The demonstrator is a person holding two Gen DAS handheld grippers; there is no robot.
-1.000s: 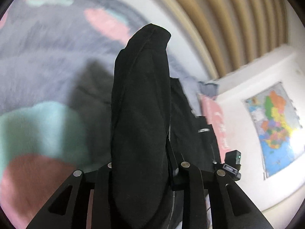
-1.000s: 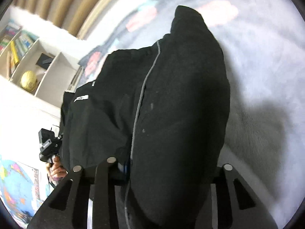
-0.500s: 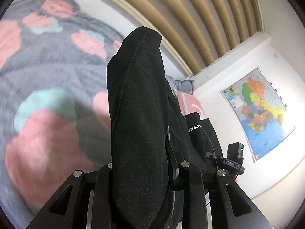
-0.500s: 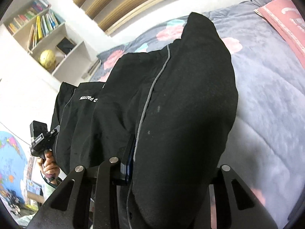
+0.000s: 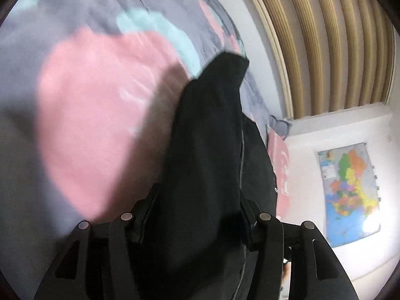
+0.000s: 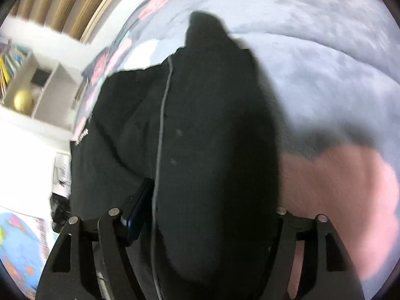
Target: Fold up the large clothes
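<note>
A large black garment [image 5: 207, 165] with a thin grey seam and white lettering hangs between both grippers above the bed. My left gripper [image 5: 195, 215] is shut on a thick bunch of its cloth, which hides the fingertips. My right gripper [image 6: 200, 210] is shut on another bunch of the same garment [image 6: 205, 137]; the cloth drapes over the jaws and spreads left toward the lettering. The garment's lower edge hangs close over the blanket in both views.
A grey fleece blanket with pink and teal patches [image 5: 95, 115] covers the bed [image 6: 325, 75]. A wood-slat wall [image 5: 325, 37] and a wall map [image 5: 350, 195] lie right. White shelves with a gold ball [image 6: 23, 100] lie left. A pink pillow [image 5: 280, 155] sits behind.
Both grippers have tilted down toward the blanket, carrying the garment lower and closer to the bed. The grips on the cloth are unchanged.
</note>
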